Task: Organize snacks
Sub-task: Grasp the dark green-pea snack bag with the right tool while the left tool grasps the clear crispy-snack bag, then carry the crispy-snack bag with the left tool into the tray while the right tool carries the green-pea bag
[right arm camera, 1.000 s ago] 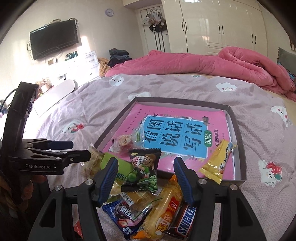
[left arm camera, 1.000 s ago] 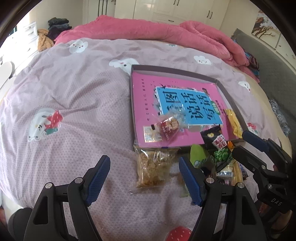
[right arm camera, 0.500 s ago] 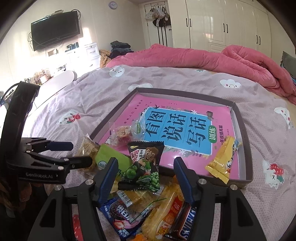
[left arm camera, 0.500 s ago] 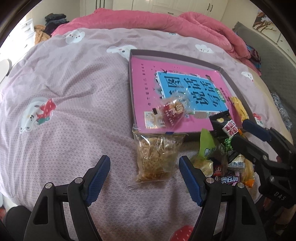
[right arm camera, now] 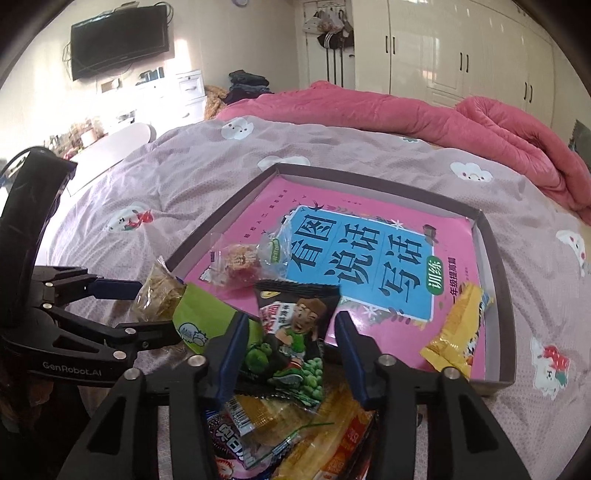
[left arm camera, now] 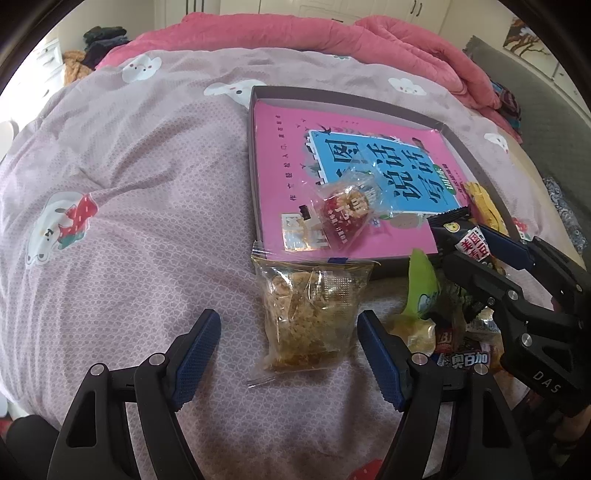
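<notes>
A clear bag of golden crumbly snack point(left arm camera: 310, 314) lies on the bedspread, and my left gripper point(left arm camera: 288, 354) stands open around its near end without touching it. My right gripper point(right arm camera: 291, 347) is closing on a black and green pea packet point(right arm camera: 291, 332) that leans on the grey tray's point(right arm camera: 495, 258) near edge. A gap still shows beside the right pad. The tray holds a pink book point(right arm camera: 369, 258), a red snack in clear wrap point(left arm camera: 347, 210) and a yellow packet point(right arm camera: 458, 332). More packets are piled under the right gripper, among them a green packet point(right arm camera: 199, 317).
The tray point(left arm camera: 253, 166) rests on a lilac bedspread point(left arm camera: 129, 221), with a rumpled pink quilt point(left arm camera: 314, 33) behind it. In the right wrist view the left gripper point(right arm camera: 159, 308) is close on the left. A purple packet point(right arm camera: 229, 443) and an orange one point(right arm camera: 332, 443) lie nearest.
The right gripper's jaws have narrowed around the pea packet. Both grippers have sunk a little toward the snacks, and the clear bag now lies further in between the left fingers.
</notes>
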### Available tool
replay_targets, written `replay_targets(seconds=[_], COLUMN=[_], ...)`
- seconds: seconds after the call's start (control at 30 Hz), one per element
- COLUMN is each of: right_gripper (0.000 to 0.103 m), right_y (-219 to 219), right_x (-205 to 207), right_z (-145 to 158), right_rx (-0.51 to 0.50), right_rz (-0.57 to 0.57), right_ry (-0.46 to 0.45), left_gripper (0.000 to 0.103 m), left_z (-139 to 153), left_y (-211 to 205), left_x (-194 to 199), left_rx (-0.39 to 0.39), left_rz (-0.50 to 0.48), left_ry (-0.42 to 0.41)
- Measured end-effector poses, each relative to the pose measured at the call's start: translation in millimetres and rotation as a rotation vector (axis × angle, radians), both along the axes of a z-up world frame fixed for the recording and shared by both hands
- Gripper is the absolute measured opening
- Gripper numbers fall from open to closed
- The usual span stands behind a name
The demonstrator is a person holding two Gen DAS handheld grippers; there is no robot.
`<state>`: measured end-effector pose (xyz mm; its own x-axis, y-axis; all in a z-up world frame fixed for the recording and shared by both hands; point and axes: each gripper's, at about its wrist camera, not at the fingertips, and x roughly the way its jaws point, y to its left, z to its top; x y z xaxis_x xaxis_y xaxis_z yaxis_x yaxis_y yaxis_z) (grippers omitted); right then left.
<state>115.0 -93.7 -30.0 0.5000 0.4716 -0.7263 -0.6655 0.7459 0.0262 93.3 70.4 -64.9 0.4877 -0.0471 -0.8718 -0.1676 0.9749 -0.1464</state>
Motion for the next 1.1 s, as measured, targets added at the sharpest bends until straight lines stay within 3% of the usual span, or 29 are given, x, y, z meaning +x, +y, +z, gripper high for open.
replay_targets(seconds=[0.17, 0.4, 0.57, 1.1], right_gripper=[0.034, 0.031, 0.03, 0.022], right_y=[2, -7, -14, -29], right_x=[-3, 0, 2, 6], right_z=[0, 4, 8, 24], right_rx=[0.003, 0.057, 0.096, 0.181], right_rz=[0.023, 0.011, -0.011, -0.044], right_ry=[-0.017, 0.007, 0.017, 0.009], left_gripper=[0.078, 0.074, 0.044, 0.042], left_z=[-2, -3, -3, 29], left_y=[0, -1, -2, 7], left_x=[3, 5, 5, -10], left_rx=[0.0, -0.015, -0.018, 0.003], left_rz=[0.001, -0.003, -0.021, 0.026], left_ry=[-0.004, -0.021, -0.024, -0.117])
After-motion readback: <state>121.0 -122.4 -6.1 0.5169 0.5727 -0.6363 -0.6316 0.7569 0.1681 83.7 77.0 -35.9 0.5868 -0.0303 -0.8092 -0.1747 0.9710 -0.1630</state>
